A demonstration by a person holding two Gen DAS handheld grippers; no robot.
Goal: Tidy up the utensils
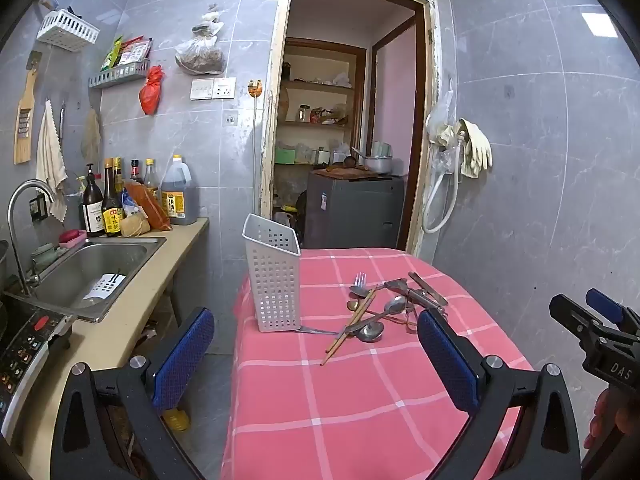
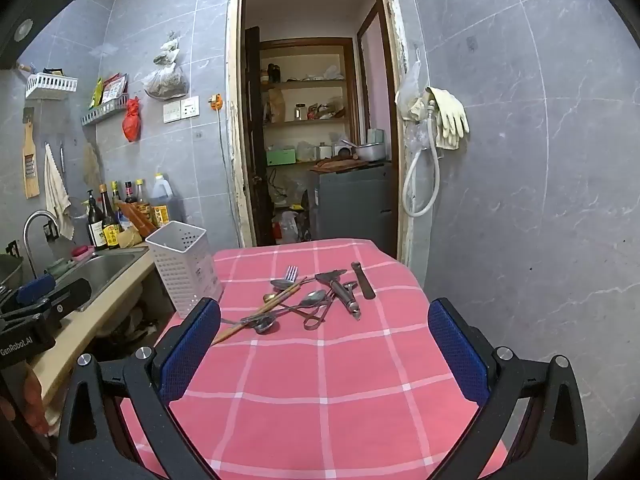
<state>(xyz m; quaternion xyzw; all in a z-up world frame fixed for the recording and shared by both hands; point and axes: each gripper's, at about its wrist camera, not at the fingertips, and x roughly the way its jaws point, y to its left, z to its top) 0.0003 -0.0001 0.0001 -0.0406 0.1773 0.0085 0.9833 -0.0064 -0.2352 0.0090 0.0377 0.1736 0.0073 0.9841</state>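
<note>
A loose pile of utensils [image 1: 384, 304] lies on the pink checked tablecloth [image 1: 352, 400]: a fork [image 1: 359, 280], spoons, wooden chopsticks [image 1: 352, 320], a peeler and a knife. A white perforated utensil holder [image 1: 274, 276] stands upright at the table's left edge, empty as far as I see. My left gripper [image 1: 316, 344] is open and empty, well short of the pile. My right gripper [image 2: 324, 340] is open and empty, also short of the pile [image 2: 312, 300]; the holder [image 2: 186, 266] is to its left. The right gripper also shows in the left wrist view [image 1: 596, 320].
A counter with a steel sink [image 1: 92, 272], a tap and sauce bottles [image 1: 116, 204] runs along the left. A doorway [image 1: 344, 120] to a pantry with a grey cabinet lies behind the table. Rubber gloves and a hose [image 1: 460, 160] hang on the right wall.
</note>
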